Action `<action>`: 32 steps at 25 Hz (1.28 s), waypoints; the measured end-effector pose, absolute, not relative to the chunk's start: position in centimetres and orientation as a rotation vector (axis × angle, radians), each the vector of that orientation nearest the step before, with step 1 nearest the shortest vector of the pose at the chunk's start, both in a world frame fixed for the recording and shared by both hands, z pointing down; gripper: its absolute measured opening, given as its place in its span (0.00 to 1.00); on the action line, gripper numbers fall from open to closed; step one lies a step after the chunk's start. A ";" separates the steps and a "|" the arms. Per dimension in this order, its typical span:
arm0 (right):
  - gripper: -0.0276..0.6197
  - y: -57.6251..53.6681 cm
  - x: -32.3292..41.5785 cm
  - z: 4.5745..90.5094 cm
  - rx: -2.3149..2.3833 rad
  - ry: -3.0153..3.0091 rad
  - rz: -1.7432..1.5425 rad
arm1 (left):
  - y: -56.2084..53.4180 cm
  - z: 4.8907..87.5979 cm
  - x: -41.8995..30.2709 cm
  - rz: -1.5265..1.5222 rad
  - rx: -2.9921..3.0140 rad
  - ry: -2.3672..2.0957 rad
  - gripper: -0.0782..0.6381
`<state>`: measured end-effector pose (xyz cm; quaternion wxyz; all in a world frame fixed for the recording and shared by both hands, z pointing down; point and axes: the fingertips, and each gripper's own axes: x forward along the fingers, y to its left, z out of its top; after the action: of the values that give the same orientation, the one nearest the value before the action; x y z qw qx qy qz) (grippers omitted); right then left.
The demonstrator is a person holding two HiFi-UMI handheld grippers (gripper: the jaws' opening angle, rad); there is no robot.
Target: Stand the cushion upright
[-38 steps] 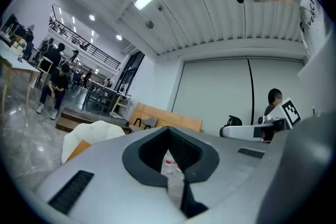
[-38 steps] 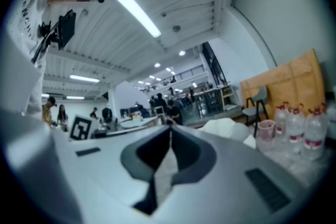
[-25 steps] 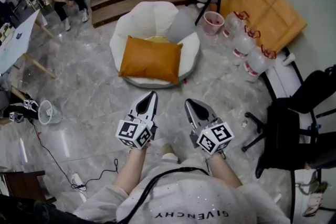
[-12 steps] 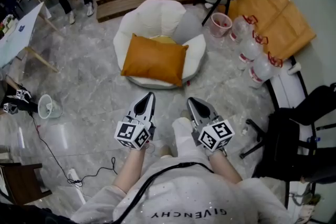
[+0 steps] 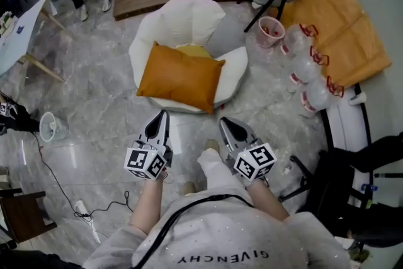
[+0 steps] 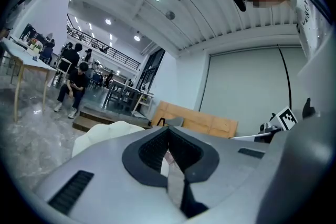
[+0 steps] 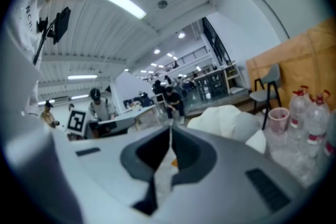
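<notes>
Over the last second the person has stepped closer to the low white chair (image 5: 182,19), one leg now showing mid-stride below the grippers, and both grippers have come forward and a little lower with them. The cushion (image 5: 181,77), orange and rectangular, has not been touched: it lies on the chair's seat, sloped slightly against the back and overhanging the front rim towards the person, so it is not yet upright. The left gripper (image 5: 161,120) and the right gripper (image 5: 230,128) are held side by side over the grey floor (image 5: 94,91), pointing at the chair, their tips now near the cushion's front edge but apart from it. In the left gripper view the fingers (image 6: 147,155) are pressed together with nothing between them, and the chair shows just past their tips. The right gripper's fingers (image 7: 144,157) are likewise closed and empty, with a sliver of orange visible beyond the slit where they meet. This appears to be the approach only, with the task's real work not yet begun. Judging from how things lie, the fingers would need to part before they could take hold of an edge of the cushion, or they could stay closed and simply push it up against the chair's back. Being soft, the cushion may slump unless it leans on something.
</notes>
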<state>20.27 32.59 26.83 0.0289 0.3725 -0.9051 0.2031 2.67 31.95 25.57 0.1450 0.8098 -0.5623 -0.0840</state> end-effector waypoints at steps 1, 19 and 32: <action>0.07 31.5 20.8 27.1 1.139 -2.784 0.630 | 30.9 25.8 2.8 -0.245 2.324 -1.629 0.14; 0.07 16.4 14.5 30.8 0.659 -2.821 0.627 | 20.2 30.1 -1.7 -0.191 2.060 -1.959 0.15; 0.07 10.1 4.7 35.1 0.478 -2.805 0.575 | 16.3 35.6 -10.4 -0.224 1.903 -2.091 0.15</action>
<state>4.73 10.08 35.07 0.1191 0.1633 -0.9594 0.1965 -10.41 16.35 35.65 0.1521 0.6631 -0.7288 -0.0779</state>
